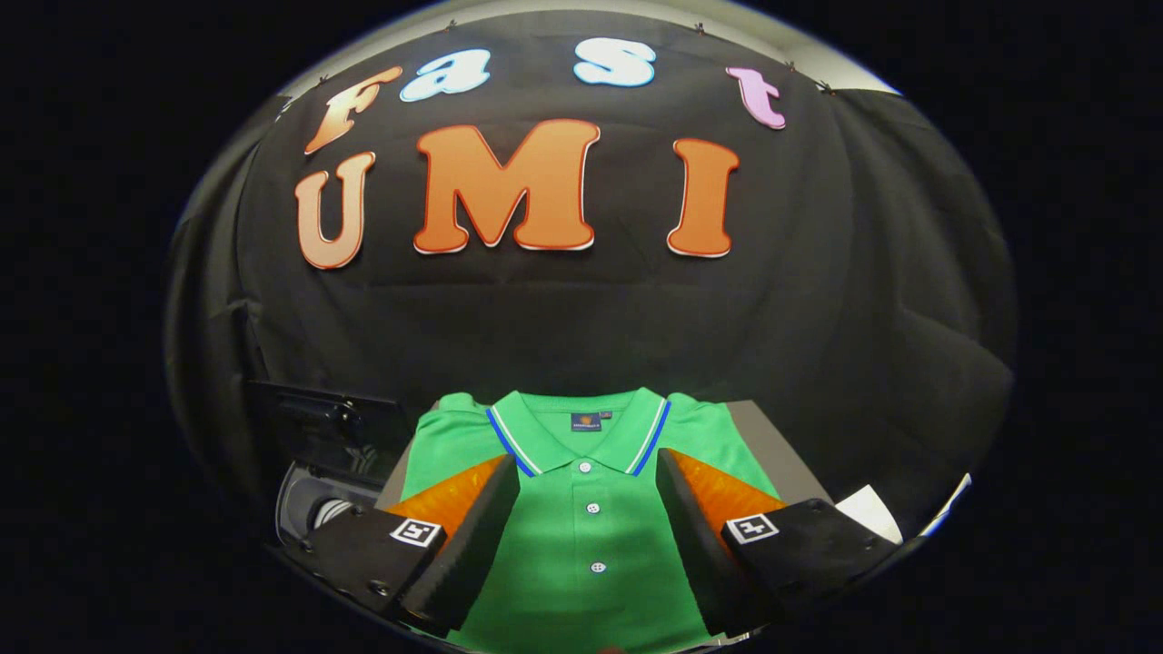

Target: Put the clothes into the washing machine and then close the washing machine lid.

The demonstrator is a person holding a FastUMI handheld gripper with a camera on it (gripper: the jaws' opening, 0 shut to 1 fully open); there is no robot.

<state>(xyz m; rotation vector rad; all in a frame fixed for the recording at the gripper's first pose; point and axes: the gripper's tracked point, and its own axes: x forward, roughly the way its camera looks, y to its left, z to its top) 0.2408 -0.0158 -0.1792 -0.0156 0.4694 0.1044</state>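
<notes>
A green polo shirt (591, 509) with a blue-and-white trimmed collar lies folded flat on a grey surface (772, 445), its button placket running between my fingers. My gripper (589, 472) hovers over the shirt with its fingers spread wide apart, one on each side of the collar; nothing is held. To the left of the shirt sits the washing machine (313, 509), dark, with its lid (318, 422) raised and the drum opening partly visible beside my left finger.
A white sheet or card (870, 509) lies on the surface right of the shirt, beyond my right finger. The black cloth wall rises close behind the shirt and the machine.
</notes>
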